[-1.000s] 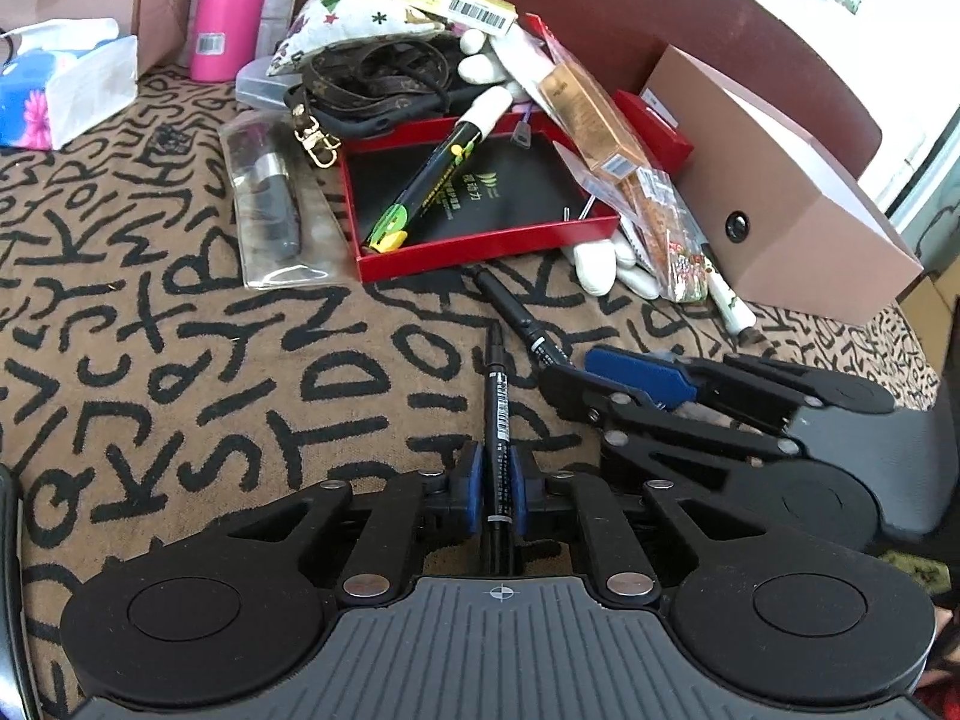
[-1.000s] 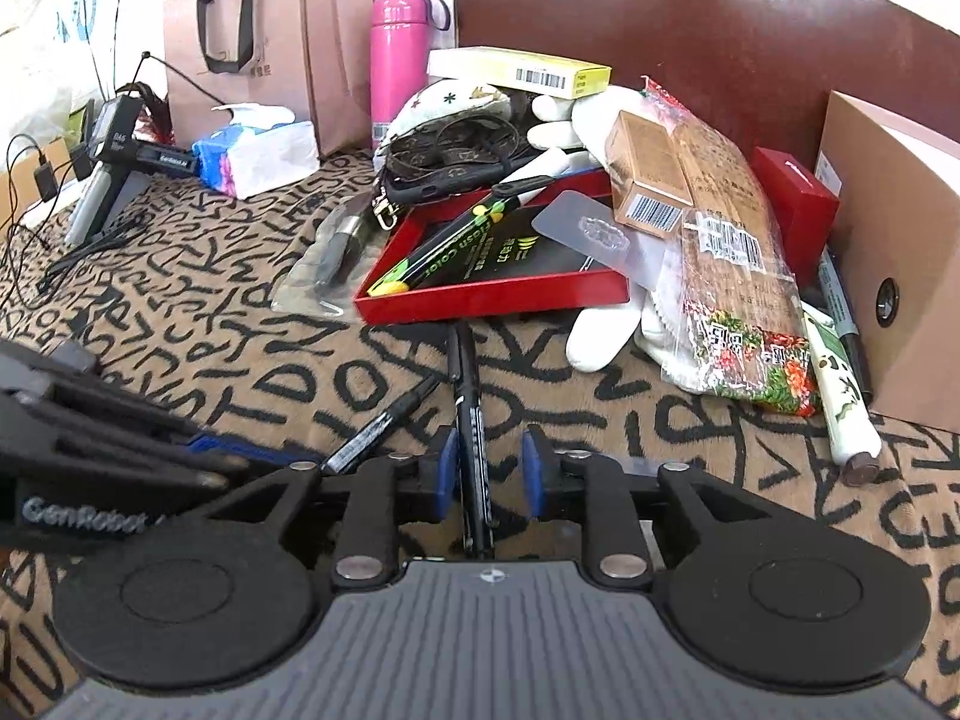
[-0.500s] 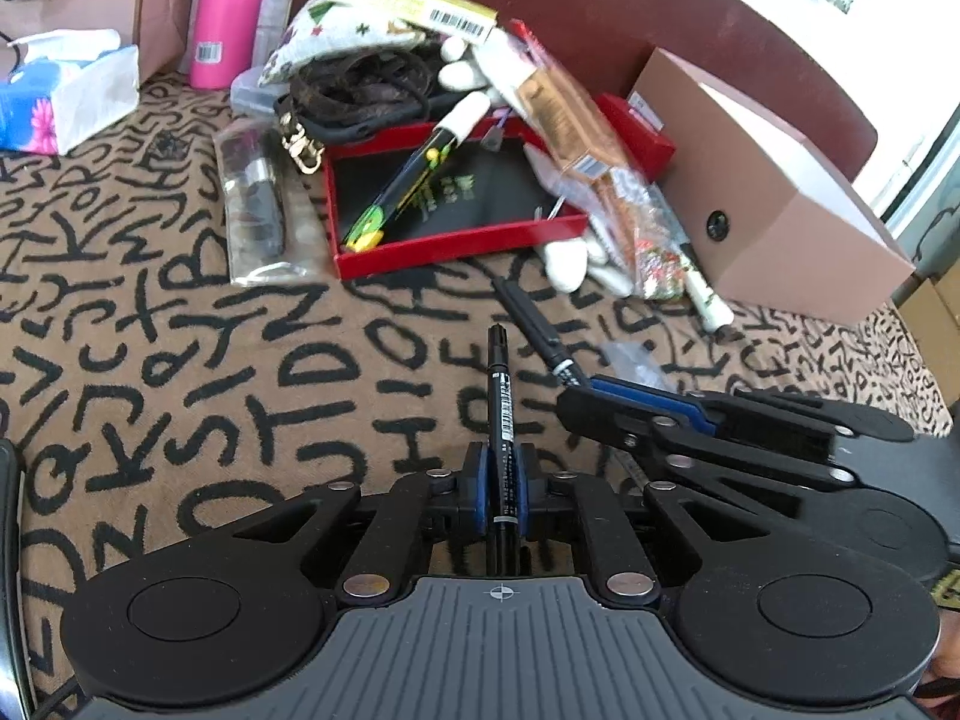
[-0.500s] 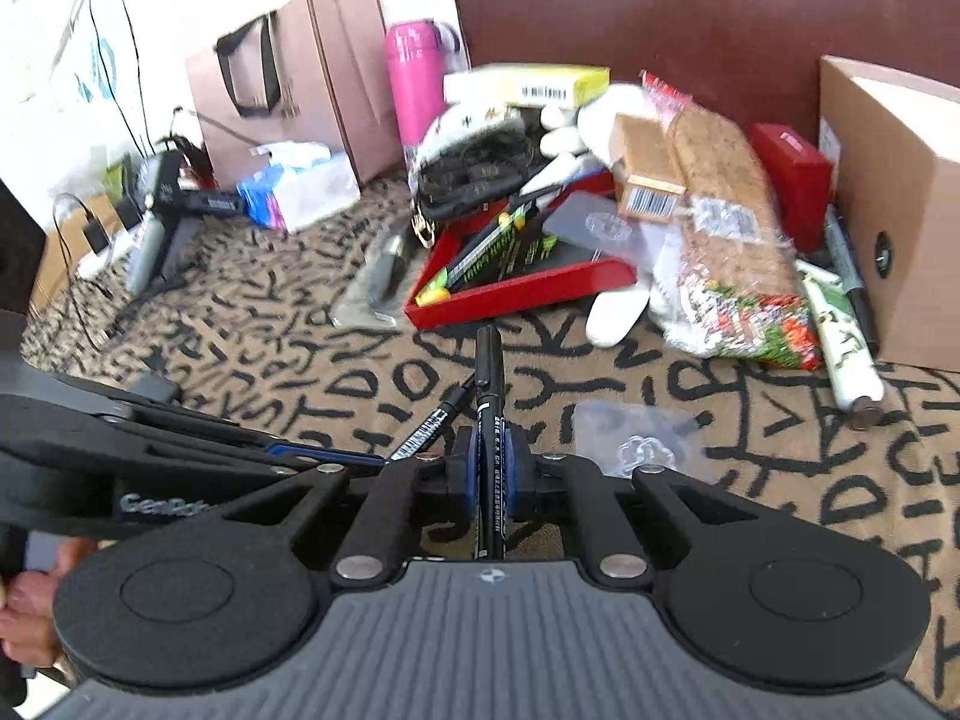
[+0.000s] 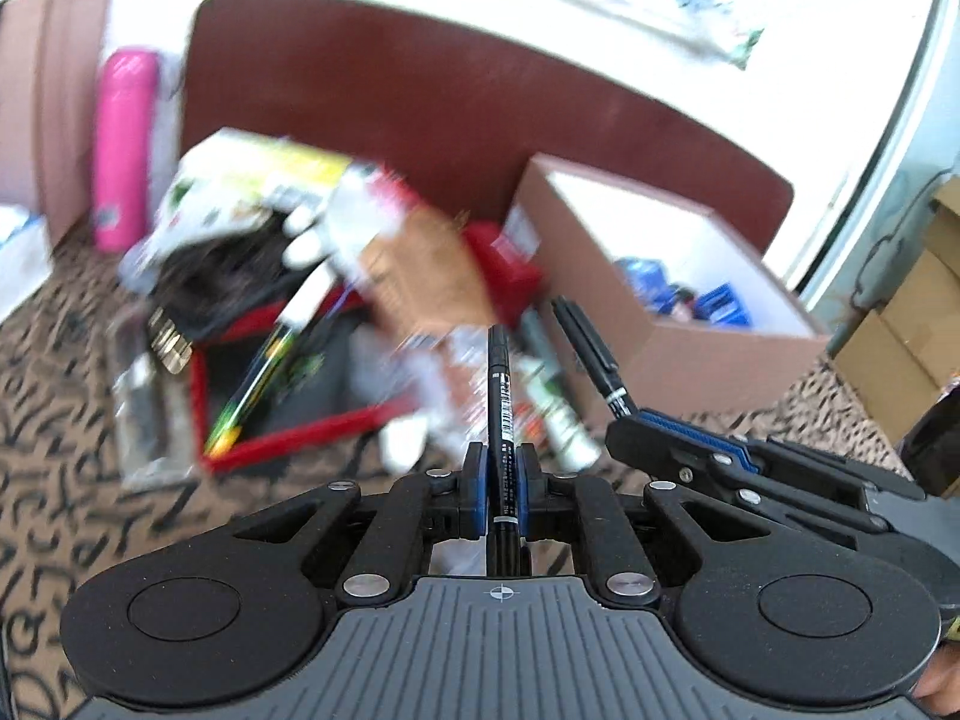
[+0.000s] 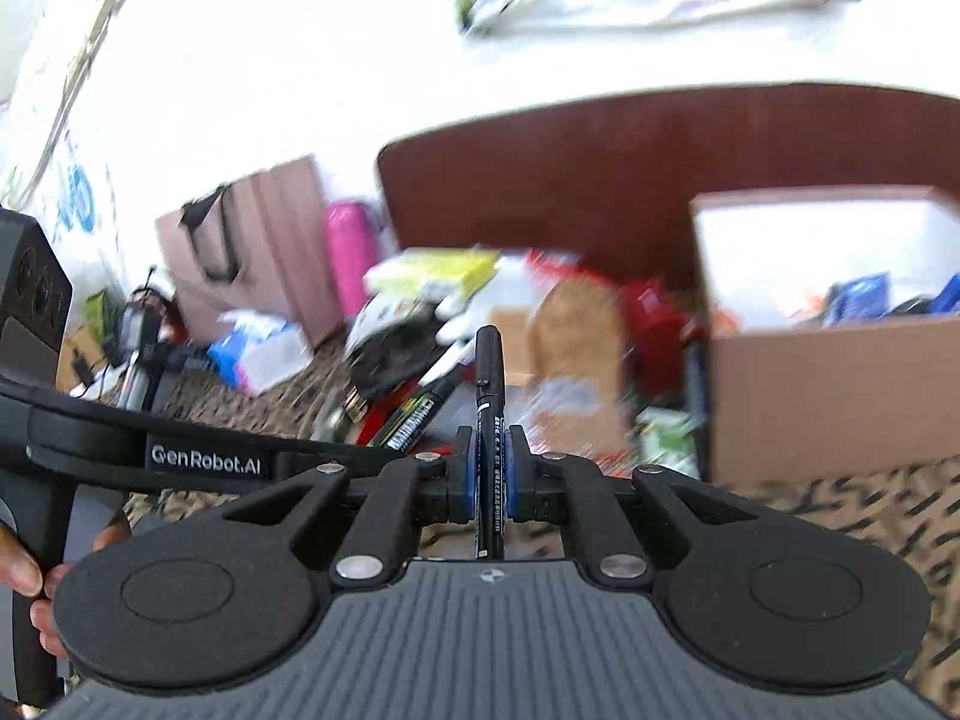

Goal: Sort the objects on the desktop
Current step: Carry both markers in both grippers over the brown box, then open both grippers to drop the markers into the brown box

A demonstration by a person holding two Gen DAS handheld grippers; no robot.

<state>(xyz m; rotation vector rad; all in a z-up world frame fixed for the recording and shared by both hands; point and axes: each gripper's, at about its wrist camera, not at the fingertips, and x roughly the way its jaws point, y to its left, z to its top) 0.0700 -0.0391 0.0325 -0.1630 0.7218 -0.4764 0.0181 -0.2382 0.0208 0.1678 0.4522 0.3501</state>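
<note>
We now hold one black pen in each gripper. A second ago both pens lay on the patterned desk (image 5: 72,516) with the fingers apart around them. Since then the fingers have closed, and both grippers are now raised off the desk.

The left gripper (image 5: 501,483) is clamped on the left pen (image 5: 499,396), which points forward between the blue pads. The right gripper (image 6: 487,477) is clamped on the right pen (image 6: 489,384) in the same way.

The open cardboard box (image 5: 690,360) stands at the far right side of the desk, and both views now show its inside with some blue things in it. We judge that the pick-up is finished and that the pens probably go into this box next. The red tray (image 5: 312,429) beside the pile is another possible place.
</note>
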